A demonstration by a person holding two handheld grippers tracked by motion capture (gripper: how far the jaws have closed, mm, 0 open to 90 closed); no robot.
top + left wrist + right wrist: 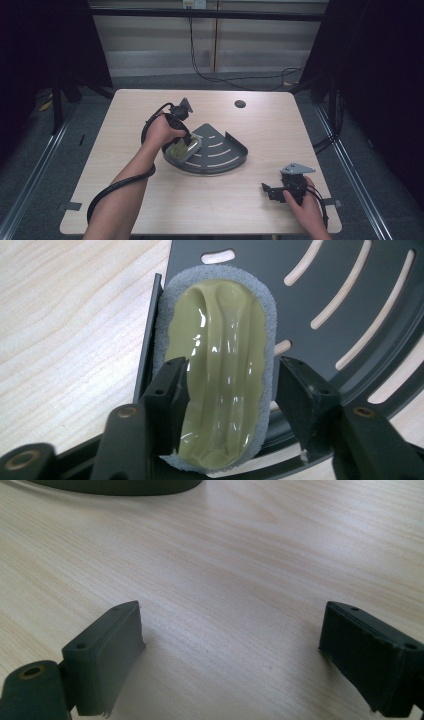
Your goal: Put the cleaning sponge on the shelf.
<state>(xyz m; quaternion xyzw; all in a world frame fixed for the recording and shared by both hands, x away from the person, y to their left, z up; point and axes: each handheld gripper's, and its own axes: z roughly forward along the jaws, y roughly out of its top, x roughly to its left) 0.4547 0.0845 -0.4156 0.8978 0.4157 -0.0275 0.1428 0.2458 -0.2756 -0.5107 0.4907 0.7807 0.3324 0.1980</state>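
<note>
The table [150, 210] is carrying a dark fan-shaped rack [227, 150] near its middle. A scrubbing pad [220, 370] with a glossy yellow-green grip is lying on the rack's left edge, against the raised wall. The left gripper [230, 390] is straddling it, jaws apart, pads seemingly off its sides: this looks like the release step. Next it needs lifting straight clear. The right gripper [230, 645] is resting wide open and empty near the table's front right corner.

Pale wood table [125, 125] on grey floor [165, 80] — dark curtains [45, 45] flanking.
</note>
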